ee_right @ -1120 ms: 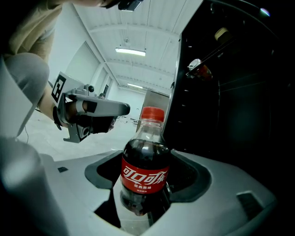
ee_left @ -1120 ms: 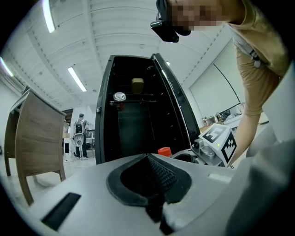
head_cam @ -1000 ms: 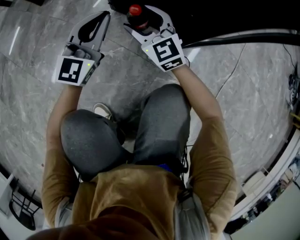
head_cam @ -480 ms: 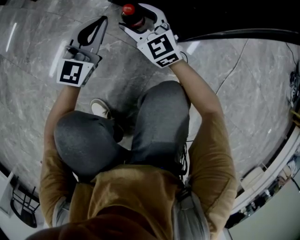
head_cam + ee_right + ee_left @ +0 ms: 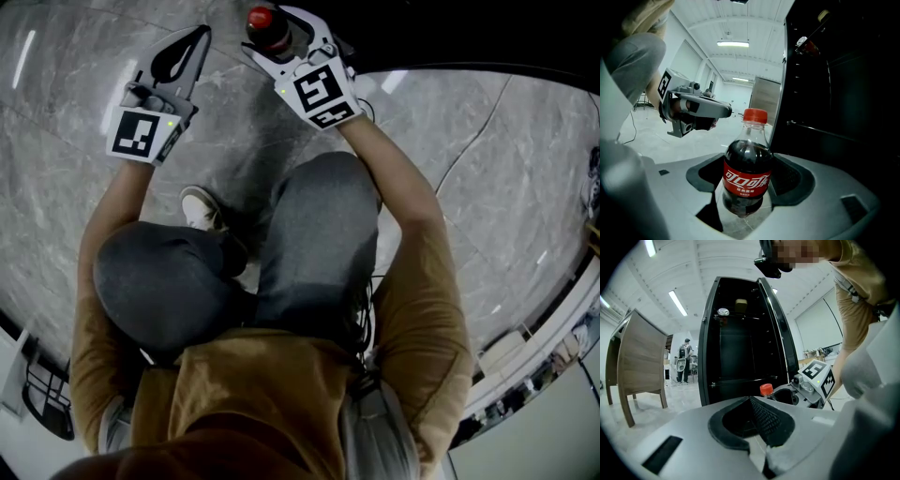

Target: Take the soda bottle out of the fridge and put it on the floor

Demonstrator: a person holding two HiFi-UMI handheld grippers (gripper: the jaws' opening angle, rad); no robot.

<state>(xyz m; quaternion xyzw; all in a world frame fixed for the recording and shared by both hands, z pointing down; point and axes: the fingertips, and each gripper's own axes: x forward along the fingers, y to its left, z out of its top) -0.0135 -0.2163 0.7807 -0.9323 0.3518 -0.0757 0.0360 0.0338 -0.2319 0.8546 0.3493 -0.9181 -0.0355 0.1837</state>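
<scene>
Soda bottle (image 5: 746, 185) clear glossy plastic; floor (image 5: 487, 187) polished grey marble.

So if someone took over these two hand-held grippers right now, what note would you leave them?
Right gripper: shut on the dark red-capped plastic soda bottle.
Left gripper: shut, empty, hovering beside it.
Done: the bottle is out of the tall black open fridge, just in front of it, above the grey marble floor. Whether it touches down yet is unclear.
Left: set it on the floor, release.
</scene>
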